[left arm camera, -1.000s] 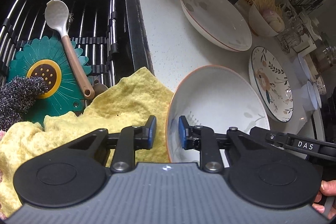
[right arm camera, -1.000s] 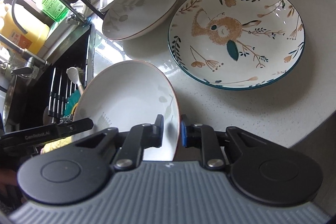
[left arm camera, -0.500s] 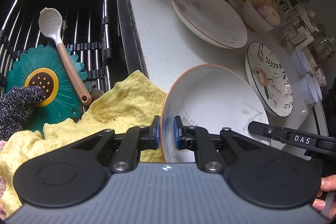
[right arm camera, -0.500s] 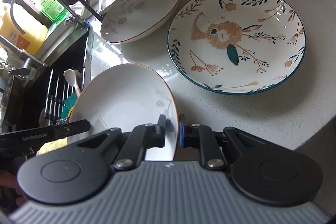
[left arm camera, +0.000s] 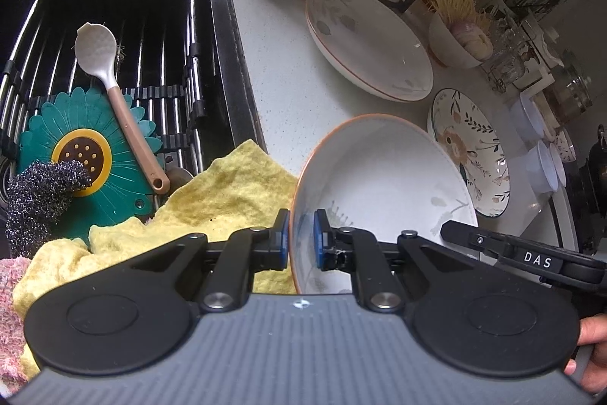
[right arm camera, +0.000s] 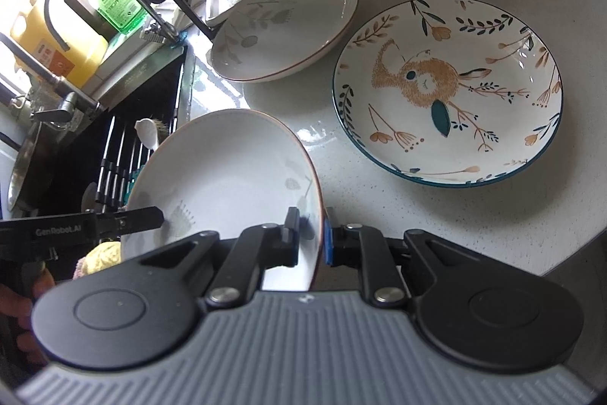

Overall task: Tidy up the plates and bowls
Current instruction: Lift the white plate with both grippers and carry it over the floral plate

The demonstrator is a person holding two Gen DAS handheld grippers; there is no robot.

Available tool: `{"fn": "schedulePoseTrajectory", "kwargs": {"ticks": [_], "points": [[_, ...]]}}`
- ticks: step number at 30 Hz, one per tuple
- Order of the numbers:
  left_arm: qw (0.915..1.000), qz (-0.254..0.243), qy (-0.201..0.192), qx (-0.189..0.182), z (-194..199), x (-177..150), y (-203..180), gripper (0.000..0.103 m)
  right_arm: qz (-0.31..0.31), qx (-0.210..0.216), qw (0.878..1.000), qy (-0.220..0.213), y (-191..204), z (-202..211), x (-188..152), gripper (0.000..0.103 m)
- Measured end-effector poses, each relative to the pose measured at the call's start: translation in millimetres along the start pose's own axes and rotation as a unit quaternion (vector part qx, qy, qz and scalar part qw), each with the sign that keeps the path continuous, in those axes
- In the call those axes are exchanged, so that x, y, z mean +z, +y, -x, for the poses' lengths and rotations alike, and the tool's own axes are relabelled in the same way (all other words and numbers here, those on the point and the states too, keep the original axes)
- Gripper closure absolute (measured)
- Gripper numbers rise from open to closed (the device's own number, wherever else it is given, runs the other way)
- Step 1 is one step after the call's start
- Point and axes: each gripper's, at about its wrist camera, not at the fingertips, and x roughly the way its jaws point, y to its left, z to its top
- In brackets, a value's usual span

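Reading "DAS" on right gripper [left arm camera: 531, 253]; "GenRobot.AI" left [right arm camera: 95, 226].

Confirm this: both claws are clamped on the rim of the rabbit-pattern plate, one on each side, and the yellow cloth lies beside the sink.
Wrong plate. The left claw and right claw are clamped on opposite rims of the plain white orange-rimmed plate, as both wrist views show. The rabbit-pattern plate lies untouched on the counter. The yellow cloth does lie beside the sink.
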Motion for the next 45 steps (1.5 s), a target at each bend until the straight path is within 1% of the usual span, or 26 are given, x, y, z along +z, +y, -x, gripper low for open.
{"fn": "schedulePoseTrajectory", "kwargs": {"ticks": [5,7,10,13,19,24,31,35,39,45], "points": [[0.9999,-0.009,-0.008,-0.007,11.2,8.5,-8.6,0.088,0.001,0.008,1.0,-0.009,-0.2,11.5,3.2,0.088],[0.9998,-0.02,-0.007,-0.004,11.4,11.4,-14.6,0.088,0.0,0.013,1.0,-0.013,-3.0,15.9,6.7,0.088],[0.9998,-0.014,-0.01,-0.007,12.4,15.7,-19.9,0.088,0.006,0.017,1.0,-0.019,-6.1,22.4,12.4,0.088],[0.9998,-0.01,-0.015,-0.009,14.6,19.5,-27.7,0.088,0.0,0.03,0.999,-0.028,-13.5,28.4,19.2,0.088],[0.9994,-0.007,-0.034,0.002,16.7,33.4,-55.3,0.088,0.018,0.044,0.998,-0.037,-28.9,37.2,38.4,0.088],[0.9988,-0.013,-0.048,0.003,10.5,44.4,-83.4,0.088,0.025,0.057,0.997,-0.051,-52.1,43.3,62.3,0.088],[0.9985,-0.012,-0.053,0.011,-15.7,53.4,-122.7,0.088,0.042,0.058,0.996,-0.055,-86.8,48.2,88.5,0.088],[0.9991,-0.011,-0.039,0.008,-37.7,55.2,-142.1,0.088,0.045,0.045,0.996,-0.061,-107.3,49.9,94.1,0.088],[0.9997,-0.006,-0.02,0.011,-60.7,55.8,-155.5,0.088,0.032,0.037,0.997,-0.054,-128.3,43.5,97.0,0.088],[0.9997,-0.004,0.005,0.022,-90.4,63.2,-167.1,0.088,0.041,0.021,0.998,-0.045,-145.6,29.9,100.5,0.088]]}}
